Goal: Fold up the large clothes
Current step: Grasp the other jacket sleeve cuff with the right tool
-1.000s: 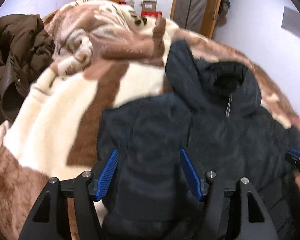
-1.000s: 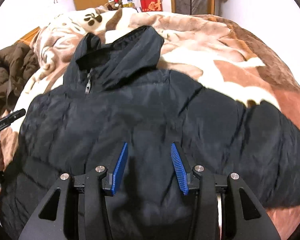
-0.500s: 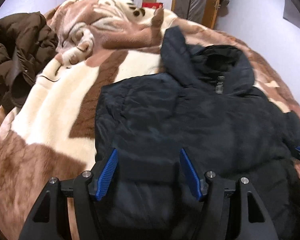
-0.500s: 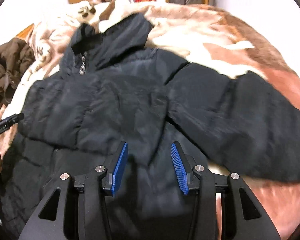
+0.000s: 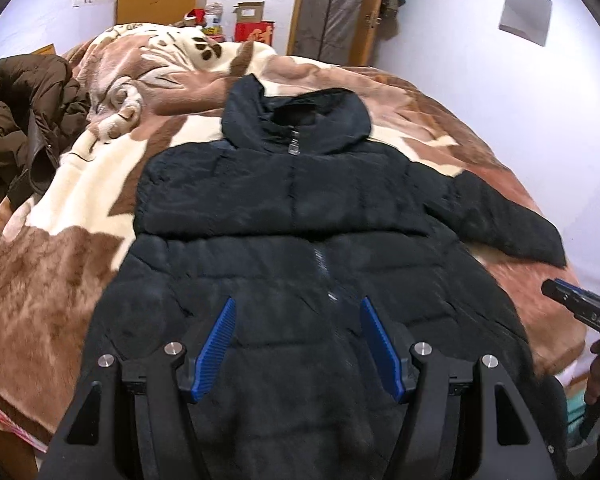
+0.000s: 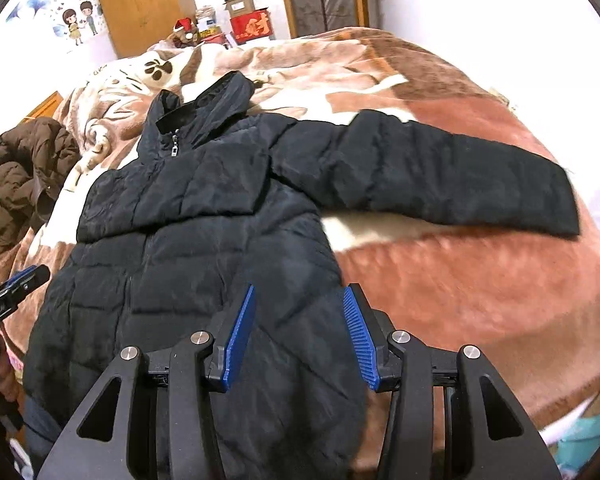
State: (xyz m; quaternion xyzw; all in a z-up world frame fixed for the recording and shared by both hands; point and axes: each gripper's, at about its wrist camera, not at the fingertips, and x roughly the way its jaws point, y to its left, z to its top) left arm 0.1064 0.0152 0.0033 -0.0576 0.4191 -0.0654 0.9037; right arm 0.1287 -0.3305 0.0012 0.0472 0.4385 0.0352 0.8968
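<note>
A brown-and-cream blanket (image 5: 76,264) bears a black jacket (image 5: 300,216) and brown coat (image 5: 16,120).

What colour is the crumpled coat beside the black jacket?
Dark brown coat, clearest in the left wrist view.

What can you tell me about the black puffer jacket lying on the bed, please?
The black puffer jacket is quilted in horizontal panels with a slightly shiny shell. It lies front-up on the brown and cream blanket, zipped, with a metal zipper pull at the collar and its hood spread behind. One sleeve stretches out flat to the side; the other seems folded across the chest. Neither open gripper grips it.
</note>
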